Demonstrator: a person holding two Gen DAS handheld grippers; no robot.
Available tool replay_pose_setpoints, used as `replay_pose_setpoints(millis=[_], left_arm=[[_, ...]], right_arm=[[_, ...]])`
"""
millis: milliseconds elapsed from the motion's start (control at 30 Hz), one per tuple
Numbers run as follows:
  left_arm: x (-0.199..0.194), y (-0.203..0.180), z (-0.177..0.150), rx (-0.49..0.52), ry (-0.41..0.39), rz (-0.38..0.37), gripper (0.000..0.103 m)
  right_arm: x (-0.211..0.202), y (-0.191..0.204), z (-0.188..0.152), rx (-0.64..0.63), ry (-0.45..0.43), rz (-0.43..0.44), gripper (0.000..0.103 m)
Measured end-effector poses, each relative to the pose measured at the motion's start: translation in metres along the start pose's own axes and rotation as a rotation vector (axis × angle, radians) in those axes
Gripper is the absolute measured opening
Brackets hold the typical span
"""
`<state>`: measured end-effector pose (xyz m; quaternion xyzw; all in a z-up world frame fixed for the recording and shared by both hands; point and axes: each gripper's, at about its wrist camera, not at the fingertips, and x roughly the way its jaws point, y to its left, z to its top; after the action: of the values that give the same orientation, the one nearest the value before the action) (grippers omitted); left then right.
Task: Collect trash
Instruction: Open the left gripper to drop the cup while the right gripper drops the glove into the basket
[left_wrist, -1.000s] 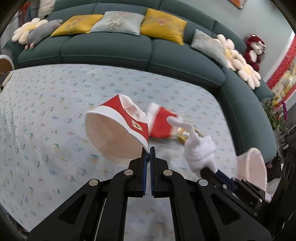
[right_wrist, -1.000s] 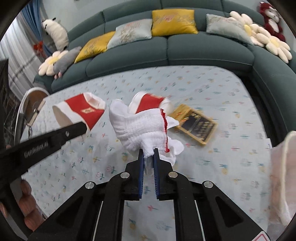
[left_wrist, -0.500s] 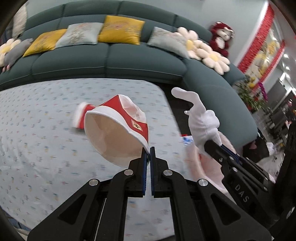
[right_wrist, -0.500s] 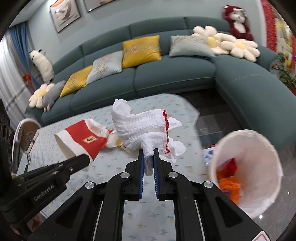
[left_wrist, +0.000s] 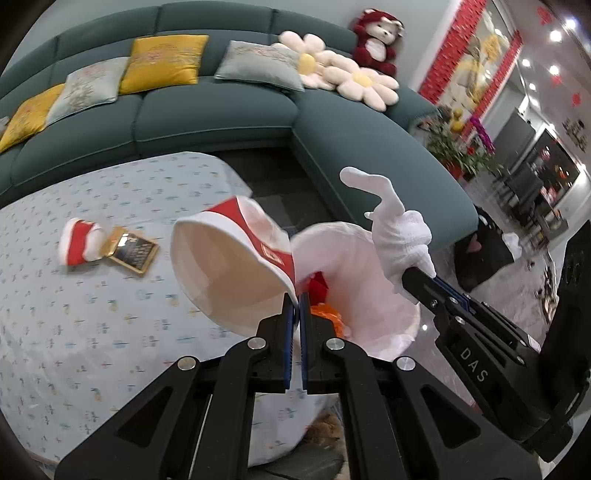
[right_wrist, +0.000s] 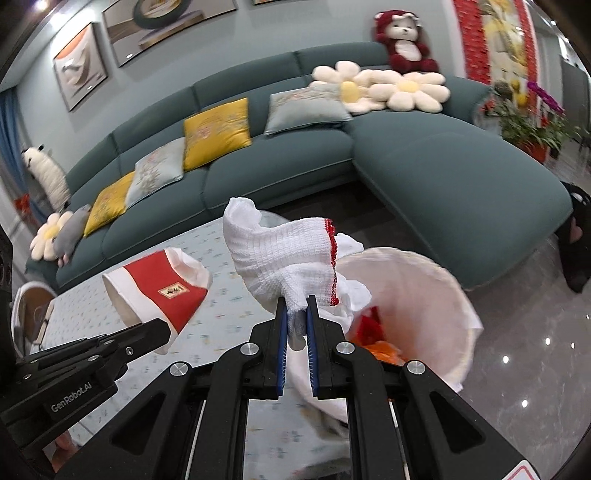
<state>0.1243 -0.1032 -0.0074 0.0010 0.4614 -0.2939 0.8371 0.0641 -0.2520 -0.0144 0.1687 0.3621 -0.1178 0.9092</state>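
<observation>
The left gripper (left_wrist: 297, 295) points steeply downward with its jaws nearly closed, the blue pads pinching a thin rim between them. The right gripper (right_wrist: 295, 301) tilts downward as well, its jaws pressed together on a bunch of white knitted cloth that bulges up above the fingertips. From the left wrist view the right gripper enters from the lower right as a black arm ahead and to the right of the left claw, while from the right wrist view the left gripper reaches in from the lower left, level with and to the left of the right claw.
</observation>
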Motion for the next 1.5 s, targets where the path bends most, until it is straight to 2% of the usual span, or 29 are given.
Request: replay_pose_setpoints(millis=[267,567,600,633,667,700,733,1100,1167,1500], left_arm=[[0.026,-0.047,0.001,0.079,0.037,-0.03,0.003],[0.053,-0.079,0.005,0.12,0.08,-0.05,0.003],[0.055,-0.08,0.006,0.119,0.079,-0.051,0.005],[0.056,-0.082,0.007,0.117,0.078,-0.045,0.013],[0.057,-0.082,0.007,0.114,0.078,-0.04,0.02],[0.057,-0.082,0.007,0.108,0.073,-0.039,0.031],[0.056,-0.082,0.007,0.107,0.067,-0.037,0.035],[0.059,-0.068,0.008,0.077,0.073,-0.004,0.04],[0.058,-0.064,0.007,0.072,0.073,-0.001,0.04],[0.052,-0.044,0.001,0.037,0.069,0.025,0.044]], right_arm=[[-0.004,-0.048,-0.002,0.066,-0.008,-0.035,0.01],[0.001,-0.078,-0.006,0.12,0.004,-0.069,0.01],[0.002,-0.08,-0.006,0.125,0.005,-0.07,0.01],[0.002,-0.081,-0.007,0.127,0.006,-0.071,0.01],[0.003,-0.083,-0.007,0.129,0.007,-0.072,0.01],[0.004,-0.084,-0.007,0.131,0.009,-0.073,0.01],[0.005,-0.085,-0.007,0.133,0.01,-0.073,0.01],[0.017,-0.076,-0.007,0.125,0.029,-0.062,0.011],[0.018,-0.073,-0.007,0.118,0.031,-0.062,0.016],[0.018,-0.06,-0.005,0.102,0.022,-0.06,0.021]])
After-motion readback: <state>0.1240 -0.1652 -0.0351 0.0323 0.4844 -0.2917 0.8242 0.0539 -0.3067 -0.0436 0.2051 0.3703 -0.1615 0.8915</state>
